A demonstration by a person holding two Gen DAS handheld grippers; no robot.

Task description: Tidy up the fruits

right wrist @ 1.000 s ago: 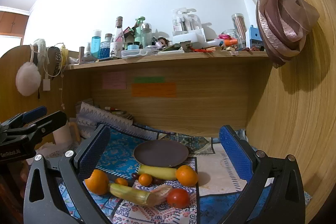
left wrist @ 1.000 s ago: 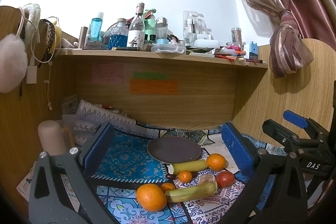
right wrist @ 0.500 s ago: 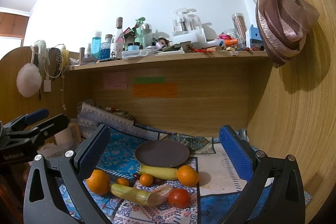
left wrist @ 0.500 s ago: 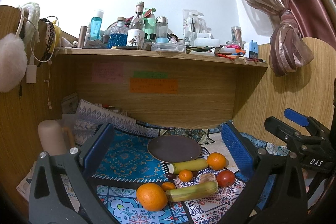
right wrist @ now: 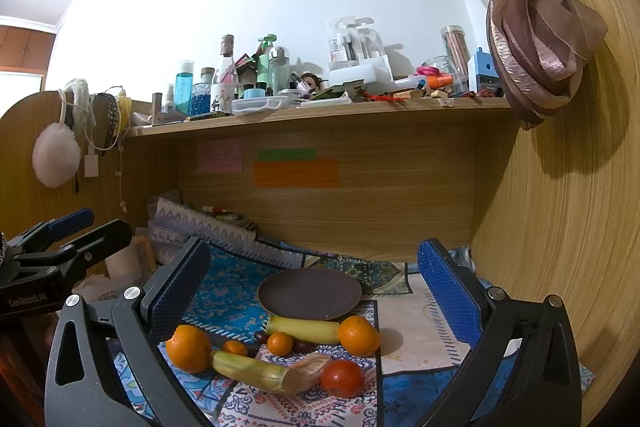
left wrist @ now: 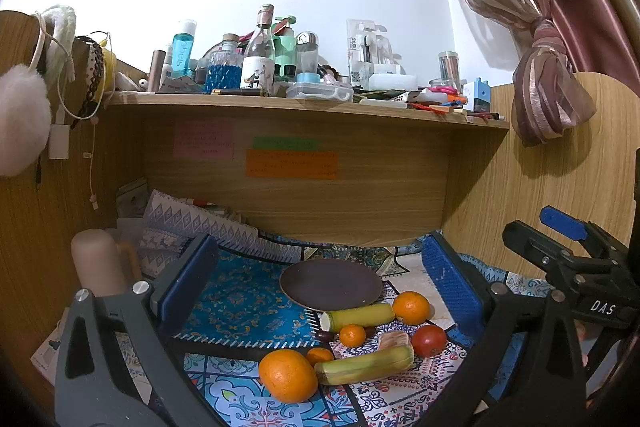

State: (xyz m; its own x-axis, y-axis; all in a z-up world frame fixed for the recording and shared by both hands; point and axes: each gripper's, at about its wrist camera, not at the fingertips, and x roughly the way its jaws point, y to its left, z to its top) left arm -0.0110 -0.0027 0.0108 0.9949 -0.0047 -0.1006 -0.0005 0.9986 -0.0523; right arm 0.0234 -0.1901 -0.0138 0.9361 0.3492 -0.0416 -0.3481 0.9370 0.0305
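Patterned cloth — fruits lie ahead between both tools' spread jaws.

Oranges, tomato, corn pieces – clustered before the dark plate (bare).

Both grippers hang side by side, pointing toward the far wall. The left gripper has its blue-padded jaws spread wide with nothing between them. The right gripper is likewise wide apart and holds nothing, level with the left one.
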